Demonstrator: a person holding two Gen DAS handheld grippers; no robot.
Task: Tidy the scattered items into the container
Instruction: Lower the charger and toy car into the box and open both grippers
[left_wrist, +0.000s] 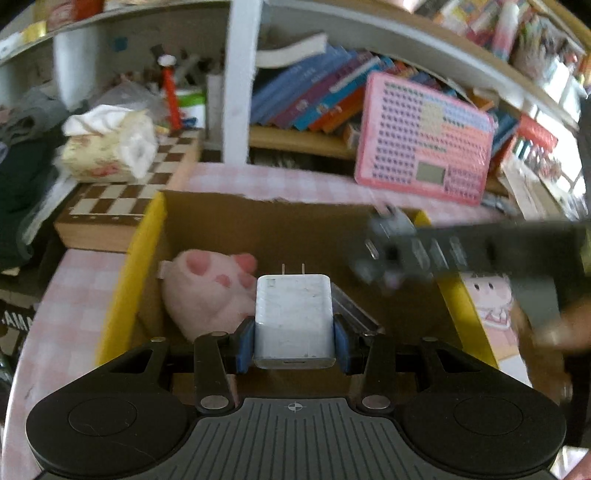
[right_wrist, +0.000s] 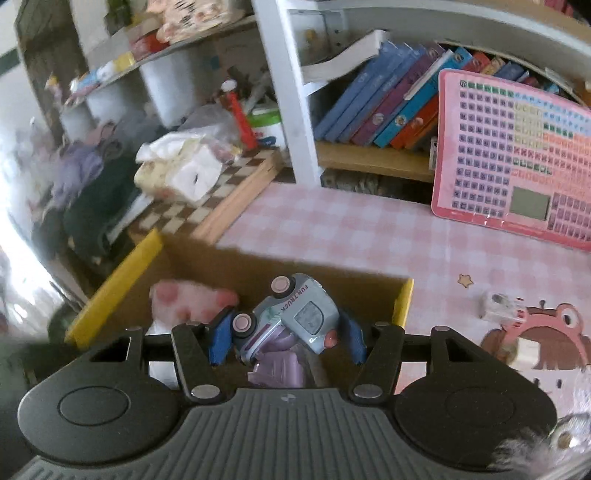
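Closest to me, my left tool (left_wrist: 294, 338) is clamped on a white plug adapter (left_wrist: 294, 317), blue pads pressed to both its sides, prongs pointing away, and it hangs over the open cardboard box (left_wrist: 147, 254) with the yellow rim. My right tool (right_wrist: 288, 334) grips a pale blue toy truck (right_wrist: 291, 317) lying tilted between its pads, also over the box; from the left camera that tool shows only as a dark blur crossing the box's right side.

I judge the job partly done. A pink plush paw (left_wrist: 207, 291) already lies in the box, touching a flat dark item beside the adapter, and a lilac toy (right_wrist: 279, 363) sits under the truck. Both carried things are not yet dropped, so two releases are due.

Further out on the pink checked surface (right_wrist: 332, 225), a small pale block (right_wrist: 500, 308) near the frog print looks like one item left to fetch; I cannot make out what it is.

The box's near wall is hidden behind both tool bodies, so I cannot see all of its floor. A blurred hand cuts the left view's right edge. The chessboard (left_wrist: 122, 199), tissue pack (left_wrist: 110, 147) and pink keyboard toy (right_wrist: 517, 158) at the back seem outside the task, though that is my guess.
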